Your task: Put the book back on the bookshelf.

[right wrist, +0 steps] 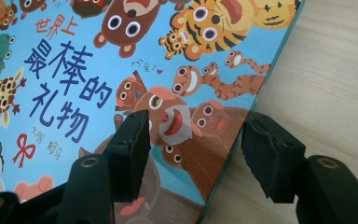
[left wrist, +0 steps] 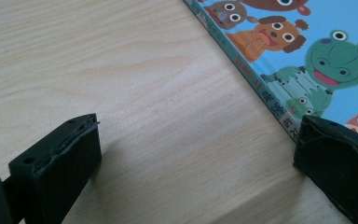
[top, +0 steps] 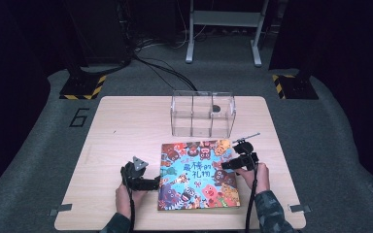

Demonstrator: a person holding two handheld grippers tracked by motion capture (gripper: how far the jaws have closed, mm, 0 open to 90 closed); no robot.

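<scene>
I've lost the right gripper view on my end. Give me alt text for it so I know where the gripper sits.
The right gripper straddles the edge of a picture book lying flat on the wooden table, one jaw over the cover, the other off it over bare wood. The jaws stand apart, not pressing on the book. The blue cover shows cartoon animals and Chinese lettering.

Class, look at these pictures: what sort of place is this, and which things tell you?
Probably a lab set up for recording: a lone wooden table on grey carpet, cables across the floor, and hazard-striped stand bases around it.
</scene>
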